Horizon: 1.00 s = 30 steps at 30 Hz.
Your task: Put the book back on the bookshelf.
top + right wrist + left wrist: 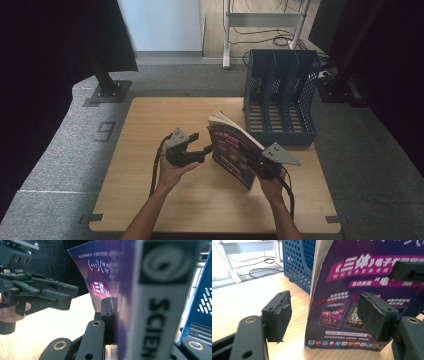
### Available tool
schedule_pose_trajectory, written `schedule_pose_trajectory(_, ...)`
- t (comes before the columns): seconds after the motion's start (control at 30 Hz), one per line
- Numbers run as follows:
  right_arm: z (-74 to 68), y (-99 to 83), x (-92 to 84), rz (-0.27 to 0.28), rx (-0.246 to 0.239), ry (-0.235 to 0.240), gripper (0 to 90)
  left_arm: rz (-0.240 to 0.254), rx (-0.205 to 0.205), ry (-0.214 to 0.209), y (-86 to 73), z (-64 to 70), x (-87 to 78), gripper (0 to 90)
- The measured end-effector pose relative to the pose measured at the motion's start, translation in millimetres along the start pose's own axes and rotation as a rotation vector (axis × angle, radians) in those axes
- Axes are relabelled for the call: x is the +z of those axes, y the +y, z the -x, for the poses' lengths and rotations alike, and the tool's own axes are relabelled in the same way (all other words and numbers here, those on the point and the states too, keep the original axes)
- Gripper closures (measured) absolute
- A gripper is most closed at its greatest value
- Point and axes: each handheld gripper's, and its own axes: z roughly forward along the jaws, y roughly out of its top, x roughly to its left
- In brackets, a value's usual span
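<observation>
A purple magazine (231, 149) stands on edge on the wooden table (150, 200), with its pale pages turned toward the far side. My right gripper (260, 167) is shut on its near lower corner; in the right gripper view the jaws (117, 322) clamp the cover (100, 277) beside the grey spine. My left gripper (205, 150) is open just left of the magazine. In the left gripper view its jaws (328, 315) stand wide apart, and the magazine (352, 290) rests on the table a little beyond the pads (283, 313).
A blue slotted file rack (282, 95) stands at the table's far right corner, right behind the magazine, and is also visible as the rack (297, 262). Bare tabletop lies to the left and front. Dark stands and a desk frame with cables sit on the floor beyond.
</observation>
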Motion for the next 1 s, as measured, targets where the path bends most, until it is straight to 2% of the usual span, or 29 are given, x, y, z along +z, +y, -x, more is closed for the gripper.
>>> schedule_pose_trajectory(0.37,-1.6,-0.1,-0.6,0.000,-0.003,-0.005,81.3,-0.033,0.000,0.012,-19.9,-0.4,-0.1,28.4)
schedule_pose_trajectory(0.6,-2.9,-0.1,-0.8,0.001,-0.008,-0.004,81.3,-0.052,-0.027,0.011,-39.8,-1.3,0.1,28.7)
schedule_pose_trajectory(1.0,-2.6,-0.2,-0.9,0.000,-0.013,-0.005,81.3,-0.067,-0.049,0.028,-56.5,-8.3,-2.4,28.9)
